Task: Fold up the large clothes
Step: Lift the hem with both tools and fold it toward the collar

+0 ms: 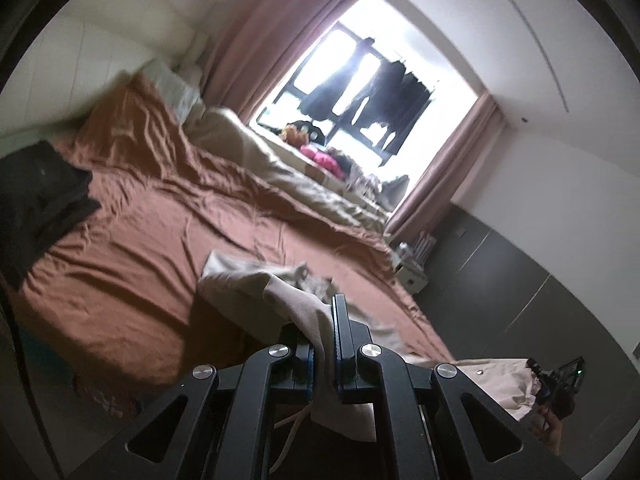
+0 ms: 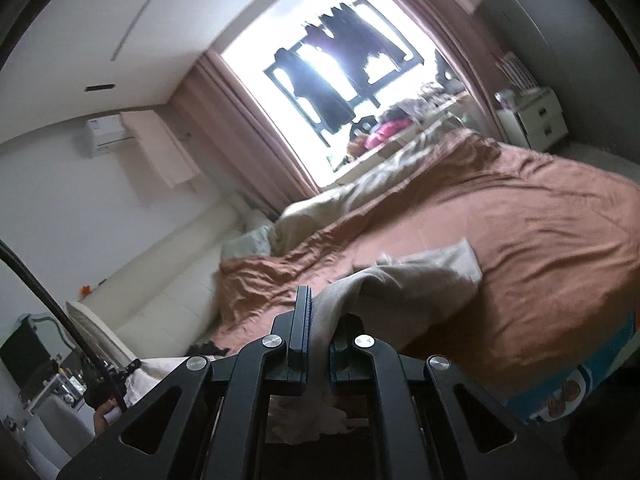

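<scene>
A pale beige cloth garment hangs bunched between two hand-held grippers, lifted just above a bed. The left gripper has its jaws closed tight on a fold of the fabric, which runs down between the blue pads and drapes below them. The right gripper likewise has its jaws pinched on a band of the same garment, the cloth passing between the fingers and trailing underneath. Ahead of each pair of jaws the garment swells into a loose, wrinkled hump with one lighter, squared corner sticking out at its far end.

Beyond the jaws stretches a wide, rumpled rust-brown bedsheet, with open sheet ahead of and on either side of the garment. In the left view, a dark crumpled heap of clothing lies far to the left of the jaws, near the bed's edge. A cream duvet is pushed along the far side of the bed, under the window.

Past the bed, a bright window framed by dusty pink curtains shows dark clothes hanging outside. A small white bedside cabinet stands beyond the far right corner of the bed in the right view, and a white wall air conditioner sits high to the left. Both views are tilted and slightly blurred.
</scene>
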A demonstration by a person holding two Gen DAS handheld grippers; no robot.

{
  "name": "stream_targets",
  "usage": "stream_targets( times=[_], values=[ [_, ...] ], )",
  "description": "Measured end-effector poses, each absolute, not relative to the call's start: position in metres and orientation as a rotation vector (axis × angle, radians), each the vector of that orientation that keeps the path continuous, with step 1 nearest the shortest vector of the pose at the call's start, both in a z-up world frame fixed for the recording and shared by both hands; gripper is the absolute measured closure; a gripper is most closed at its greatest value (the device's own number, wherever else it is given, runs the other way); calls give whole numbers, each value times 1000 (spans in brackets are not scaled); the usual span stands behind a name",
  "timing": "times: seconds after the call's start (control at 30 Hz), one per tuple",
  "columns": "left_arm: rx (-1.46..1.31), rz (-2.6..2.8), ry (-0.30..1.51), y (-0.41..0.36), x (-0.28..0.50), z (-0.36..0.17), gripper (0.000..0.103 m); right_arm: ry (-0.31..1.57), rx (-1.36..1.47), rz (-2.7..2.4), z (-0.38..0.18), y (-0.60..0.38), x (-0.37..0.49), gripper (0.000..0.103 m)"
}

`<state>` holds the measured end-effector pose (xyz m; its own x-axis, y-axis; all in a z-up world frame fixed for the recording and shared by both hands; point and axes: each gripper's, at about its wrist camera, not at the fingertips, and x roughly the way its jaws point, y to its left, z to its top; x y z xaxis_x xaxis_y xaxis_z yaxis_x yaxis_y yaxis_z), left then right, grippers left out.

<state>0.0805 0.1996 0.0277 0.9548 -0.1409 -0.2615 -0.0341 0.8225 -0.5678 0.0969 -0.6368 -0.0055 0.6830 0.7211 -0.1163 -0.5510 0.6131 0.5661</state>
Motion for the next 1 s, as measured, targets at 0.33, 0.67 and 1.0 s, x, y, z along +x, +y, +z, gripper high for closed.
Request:
stream_targets(
  times=[0.33, 0.67, 1.0],
  values=[
    [-563, -81, 233, 194, 80, 66, 96, 292, 511, 759, -6, -650, 108, 100],
    [-557, -62, 301, 216, 182, 79, 96, 342, 523, 674, -6, -621, 203, 100],
    [-569, -38, 394, 244, 296, 57, 95, 401, 490, 584, 5, -566, 277, 100]
  ],
)
